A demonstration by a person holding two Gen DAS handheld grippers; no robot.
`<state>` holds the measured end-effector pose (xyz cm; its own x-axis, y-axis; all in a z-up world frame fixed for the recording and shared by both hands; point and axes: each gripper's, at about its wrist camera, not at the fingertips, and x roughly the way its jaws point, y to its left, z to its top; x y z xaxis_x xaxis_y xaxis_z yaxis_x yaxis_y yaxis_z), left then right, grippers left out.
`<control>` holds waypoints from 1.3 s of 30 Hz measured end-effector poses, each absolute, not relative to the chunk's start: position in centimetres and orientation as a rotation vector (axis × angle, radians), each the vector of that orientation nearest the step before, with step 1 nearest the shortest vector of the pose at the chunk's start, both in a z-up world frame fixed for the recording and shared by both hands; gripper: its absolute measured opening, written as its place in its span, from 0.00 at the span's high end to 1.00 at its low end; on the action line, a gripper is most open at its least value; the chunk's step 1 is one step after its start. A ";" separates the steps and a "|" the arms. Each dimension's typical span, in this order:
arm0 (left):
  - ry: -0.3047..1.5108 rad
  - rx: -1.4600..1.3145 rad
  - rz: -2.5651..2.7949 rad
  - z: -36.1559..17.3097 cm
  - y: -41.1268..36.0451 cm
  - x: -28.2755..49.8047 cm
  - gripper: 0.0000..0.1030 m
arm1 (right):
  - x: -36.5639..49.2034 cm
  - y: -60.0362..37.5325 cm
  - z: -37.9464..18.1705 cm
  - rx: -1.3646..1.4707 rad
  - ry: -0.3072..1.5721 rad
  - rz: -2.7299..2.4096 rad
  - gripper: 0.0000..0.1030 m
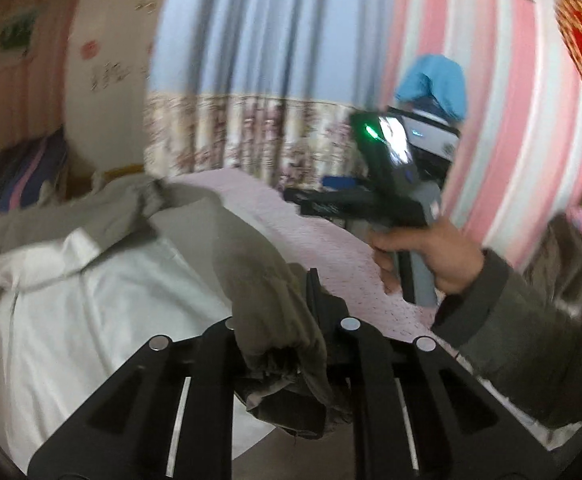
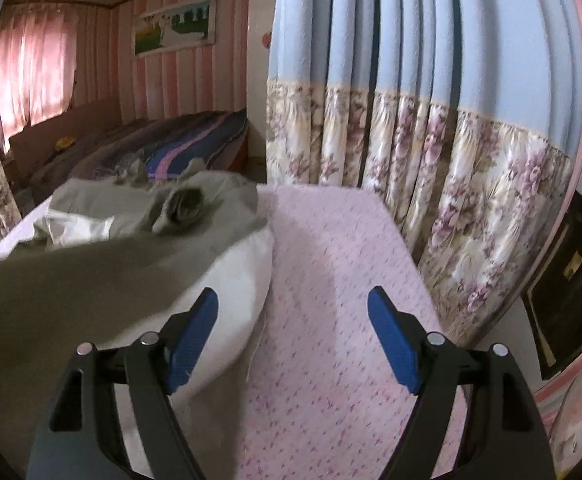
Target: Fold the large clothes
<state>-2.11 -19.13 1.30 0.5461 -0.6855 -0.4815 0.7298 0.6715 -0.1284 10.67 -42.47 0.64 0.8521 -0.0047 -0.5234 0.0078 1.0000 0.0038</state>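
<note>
grey jacket sleeve lifted, folding barely begun

left gripper (image 1: 287,344) fingers clamp the sleeve cuff (image 1: 283,364) at 6 o'clock; the jacket (image 1: 103,280) sprawls rumpled on the pink bed (image 2: 331,280), white lining showing. right gripper (image 2: 291,340) fingers apart, empty.

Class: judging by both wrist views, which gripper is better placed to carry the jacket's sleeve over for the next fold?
Left. The left gripper is shut on the grey sleeve cuff; the right gripper is open above the pink cover.

No readable text, dark marks on white panel (image 1: 109,72) too blurred to read
</note>
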 end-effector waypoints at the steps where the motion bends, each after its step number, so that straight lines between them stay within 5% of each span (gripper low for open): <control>1: 0.536 0.099 -0.857 1.1 -19.7 -2.3 0.88 | 10.8 -42.5 1.1 0.025 0.548 0.018 0.25; 8: 0.590 0.083 -0.914 -0.7 -22.3 -2.1 0.88 | 14.2 -38.8 2.9 -0.003 0.633 0.253 0.22; 16: 0.608 0.027 -0.772 -3.1 -21.4 -2.6 0.88 | 21.7 -30.6 -1.9 -0.162 0.895 0.392 0.23; 21: 0.559 0.045 -0.612 -3.2 -20.7 -3.4 0.87 | 21.1 -28.1 -5.1 -0.257 0.987 0.417 0.41; 26: 0.506 -0.119 -0.410 -1.9 -16.3 -2.8 0.87 | 15.6 -31.1 -2.6 -0.195 0.728 0.569 0.41; 29: 0.514 -0.230 -0.327 -0.9 -12.4 -2.2 0.87 | 10.9 -35.4 -1.4 -0.258 0.521 0.635 0.30; 39: 0.496 -0.300 -0.362 3.8 -11.1 -1.1 0.87 | 9.5 -37.9 -7.0 -0.270 0.499 0.674 0.29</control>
<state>-1.10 -11.10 3.80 0.8189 -0.4059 -0.4057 0.2629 0.8937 -0.3635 9.49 -37.91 -6.98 0.6707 0.5266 -0.5223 -0.6531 0.7531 -0.0793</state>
